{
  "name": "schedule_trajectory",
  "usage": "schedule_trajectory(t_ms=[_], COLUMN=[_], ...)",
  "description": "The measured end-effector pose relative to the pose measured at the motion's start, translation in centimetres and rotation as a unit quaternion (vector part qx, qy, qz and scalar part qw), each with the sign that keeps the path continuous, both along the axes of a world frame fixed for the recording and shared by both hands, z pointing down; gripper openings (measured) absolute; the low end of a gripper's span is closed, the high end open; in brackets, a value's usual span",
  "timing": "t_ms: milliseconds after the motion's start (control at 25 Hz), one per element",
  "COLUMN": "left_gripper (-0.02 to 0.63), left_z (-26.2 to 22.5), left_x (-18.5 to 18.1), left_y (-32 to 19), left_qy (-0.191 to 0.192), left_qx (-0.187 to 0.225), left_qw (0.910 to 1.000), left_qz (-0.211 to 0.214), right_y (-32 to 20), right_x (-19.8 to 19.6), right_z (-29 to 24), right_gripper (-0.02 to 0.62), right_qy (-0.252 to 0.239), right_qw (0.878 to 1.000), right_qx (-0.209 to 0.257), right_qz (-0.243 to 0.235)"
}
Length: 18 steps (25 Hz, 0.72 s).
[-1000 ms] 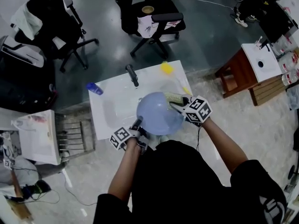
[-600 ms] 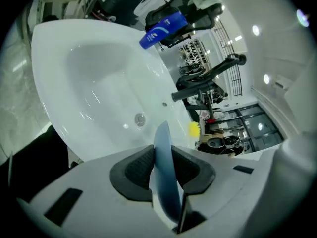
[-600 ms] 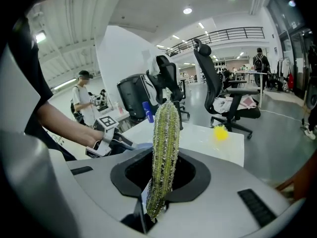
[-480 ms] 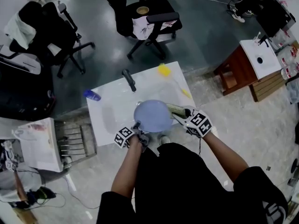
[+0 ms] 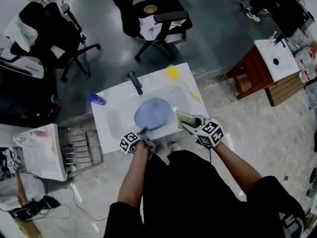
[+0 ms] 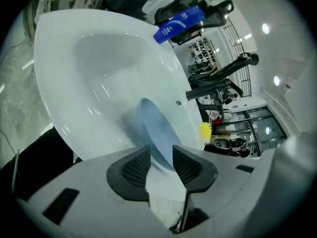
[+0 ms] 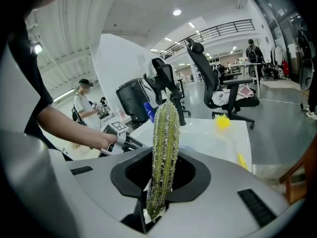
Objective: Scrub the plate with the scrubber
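Lowered from mid-air, the smooth round blue plate point(image 5: 153, 114) now rests in the glossy white sink point(image 5: 115, 119); the left tool point(image 5: 144, 131) has just spread its jaws, rim loose between them. At the sink's front edge, the right tool point(image 5: 191, 124) clamps the bristly green scrubber point(image 5: 184, 116)

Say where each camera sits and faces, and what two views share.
Head view: on the head, steeply down at the sink; both forearms show.
Left gripper view: on the left gripper, facing the blue plate, between jaws that have just been opening.
Right gripper view: on the right gripper, facing across the sink; jaws clamp the scrubber.
Both gripper views share the yellow brush.
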<state>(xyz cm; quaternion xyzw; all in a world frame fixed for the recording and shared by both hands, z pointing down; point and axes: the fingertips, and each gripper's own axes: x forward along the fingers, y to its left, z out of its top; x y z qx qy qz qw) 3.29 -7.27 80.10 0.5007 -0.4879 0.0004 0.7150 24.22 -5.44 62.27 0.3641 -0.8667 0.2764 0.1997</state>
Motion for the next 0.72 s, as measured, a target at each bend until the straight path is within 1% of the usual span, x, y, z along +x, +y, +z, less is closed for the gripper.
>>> schedule_trajectory(t_ms=[240, 360, 480, 600, 680, 720], left_gripper=[0.135, 0.135, 0.117, 0.117, 0.117, 0.117], left_z=[-1.0, -2.4, -5.8, -10.1, -13.3, -15.1], left_x=[-0.2, -0.9, -1.8, -2.2, -2.4, -2.5], left_y=[0.7, 0.7, 0.5, 0.6, 0.7, 0.6], left_qy=[-0.005, -0.019, -0.047, -0.060, -0.070, -0.075], left_qx=[0.014, 0.039, 0.094, 0.150, 0.199, 0.231], left_qw=[0.9999, 0.9990, 0.9941, 0.9863, 0.9769, 0.9694], left_qz=[-0.002, 0.007, 0.027, 0.033, 0.035, 0.037], right_y=[-0.7, -1.0, -1.3, -1.7, -1.8, -1.8], right_x=[0.2, 0.1, 0.1, 0.3, 0.2, 0.1], right_z=[-0.8, -1.0, -1.6, -2.6, -3.6, -4.1], right_gripper=[0.058, 0.058, 0.058, 0.058, 0.058, 0.058], right_qy=[-0.012, -0.020, -0.037, -0.037, -0.034, -0.032], right_qw=[1.000, 1.000, 0.999, 0.998, 0.998, 0.997], right_qx=[0.006, 0.004, 0.001, 0.012, 0.024, 0.033], right_qz=[0.006, 0.011, 0.027, 0.041, 0.051, 0.055])
